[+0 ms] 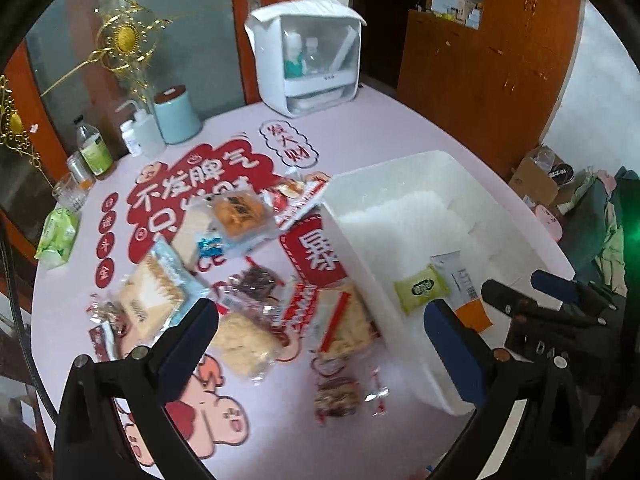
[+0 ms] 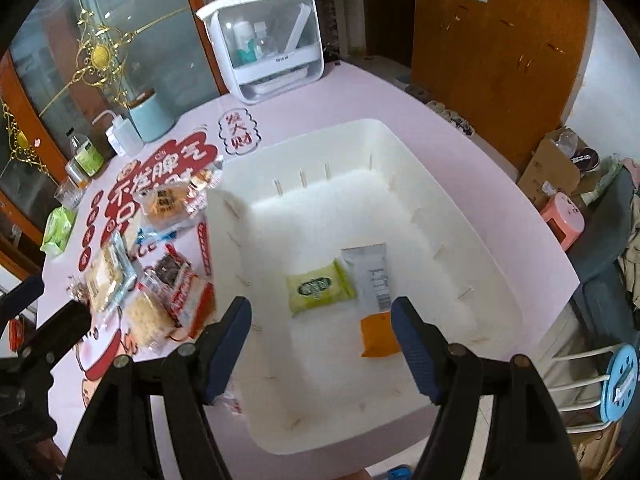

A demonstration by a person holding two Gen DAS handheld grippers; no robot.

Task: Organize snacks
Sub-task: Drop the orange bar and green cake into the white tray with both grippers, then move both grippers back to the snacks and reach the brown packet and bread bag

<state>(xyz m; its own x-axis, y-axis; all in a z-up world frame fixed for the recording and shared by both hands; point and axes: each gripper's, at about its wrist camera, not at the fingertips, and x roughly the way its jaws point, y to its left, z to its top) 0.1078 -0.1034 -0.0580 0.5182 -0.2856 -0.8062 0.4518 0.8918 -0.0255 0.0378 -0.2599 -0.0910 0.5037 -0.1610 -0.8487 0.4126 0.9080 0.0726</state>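
Left wrist view: left gripper (image 1: 320,316) has its fingers wide apart with nothing between them, above the snack pile (image 1: 248,300)
Right wrist view: right gripper (image 2: 322,340) has its fingers apart with nothing between them, above the white bin (image 2: 400,132)
Snack pile: loose packets on the pink table (image 1: 360,120), at 9 o'clock of the bin
White bin: holds a green packet (image 2: 320,288) and, touching it at 3 o'clock, a grey and orange packet (image 2: 372,276)
Table far edge: white cabinet (image 1: 308,52) at 12 o'clock
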